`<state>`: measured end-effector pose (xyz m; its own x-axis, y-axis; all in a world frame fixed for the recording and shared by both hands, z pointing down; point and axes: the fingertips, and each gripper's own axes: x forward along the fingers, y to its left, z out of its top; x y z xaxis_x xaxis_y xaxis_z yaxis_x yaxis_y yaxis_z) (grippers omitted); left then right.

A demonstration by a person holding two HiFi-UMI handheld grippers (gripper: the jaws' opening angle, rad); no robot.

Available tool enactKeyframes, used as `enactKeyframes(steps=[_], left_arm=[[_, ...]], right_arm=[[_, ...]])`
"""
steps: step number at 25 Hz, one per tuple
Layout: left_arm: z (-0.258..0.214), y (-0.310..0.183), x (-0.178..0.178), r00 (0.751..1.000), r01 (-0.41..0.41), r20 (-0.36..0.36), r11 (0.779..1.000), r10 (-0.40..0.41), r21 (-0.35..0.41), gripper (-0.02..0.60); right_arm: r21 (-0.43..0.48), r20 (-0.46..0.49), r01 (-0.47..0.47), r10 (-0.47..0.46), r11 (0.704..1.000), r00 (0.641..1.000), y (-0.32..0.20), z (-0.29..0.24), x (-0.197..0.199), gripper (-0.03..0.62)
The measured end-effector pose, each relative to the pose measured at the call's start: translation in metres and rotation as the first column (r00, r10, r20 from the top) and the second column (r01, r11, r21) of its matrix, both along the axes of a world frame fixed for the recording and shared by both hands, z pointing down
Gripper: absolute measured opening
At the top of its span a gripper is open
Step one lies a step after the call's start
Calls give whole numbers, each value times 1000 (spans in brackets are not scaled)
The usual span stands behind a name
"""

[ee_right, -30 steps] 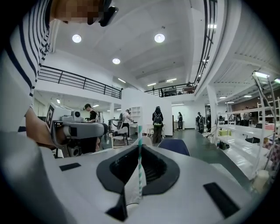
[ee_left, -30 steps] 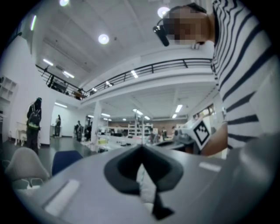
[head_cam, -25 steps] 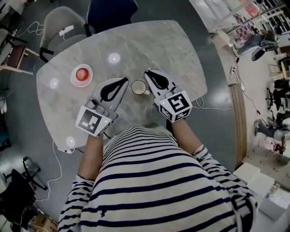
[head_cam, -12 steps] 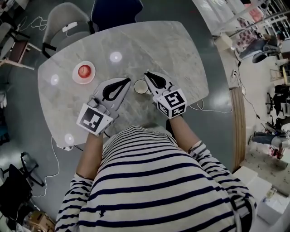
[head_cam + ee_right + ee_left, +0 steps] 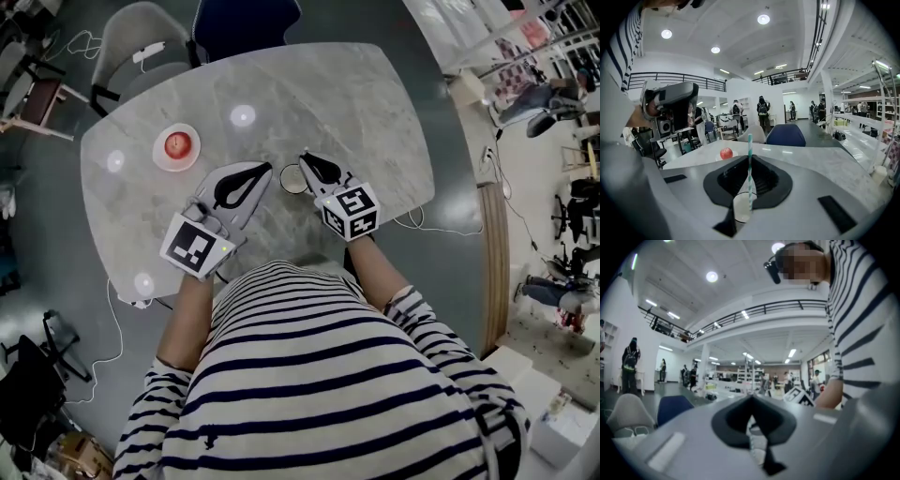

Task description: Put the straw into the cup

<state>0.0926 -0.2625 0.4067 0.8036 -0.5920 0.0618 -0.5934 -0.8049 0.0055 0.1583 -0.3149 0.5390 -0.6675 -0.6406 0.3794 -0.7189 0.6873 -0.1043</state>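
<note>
The right gripper (image 5: 750, 158) is clenched on a teal-and-white striped straw (image 5: 750, 145), holding it upright with its lower end inside the white cup (image 5: 742, 208). The cup (image 5: 293, 178) stands near the middle of the tabletop's (image 5: 356, 103) near edge, between the two grippers. The left gripper (image 5: 751, 398) is closed with nothing in it, just beside the cup. A red apple (image 5: 175, 145) sits on a small plate (image 5: 159, 157) toward the left edge.
</note>
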Motion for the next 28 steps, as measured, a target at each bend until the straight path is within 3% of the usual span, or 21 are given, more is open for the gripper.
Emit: enactKeyframes(steps=[10, 28], left_arm=[[-2, 0, 0, 1000, 5, -29, 1000, -6, -17, 5], [7, 5, -1, 1000, -7, 0, 1000, 7, -16, 6]], right_arm=[[-54, -60, 9, -12, 999, 998, 5, 29, 0, 25], [-92, -108, 25, -35, 995, 994, 10, 50, -3, 25]])
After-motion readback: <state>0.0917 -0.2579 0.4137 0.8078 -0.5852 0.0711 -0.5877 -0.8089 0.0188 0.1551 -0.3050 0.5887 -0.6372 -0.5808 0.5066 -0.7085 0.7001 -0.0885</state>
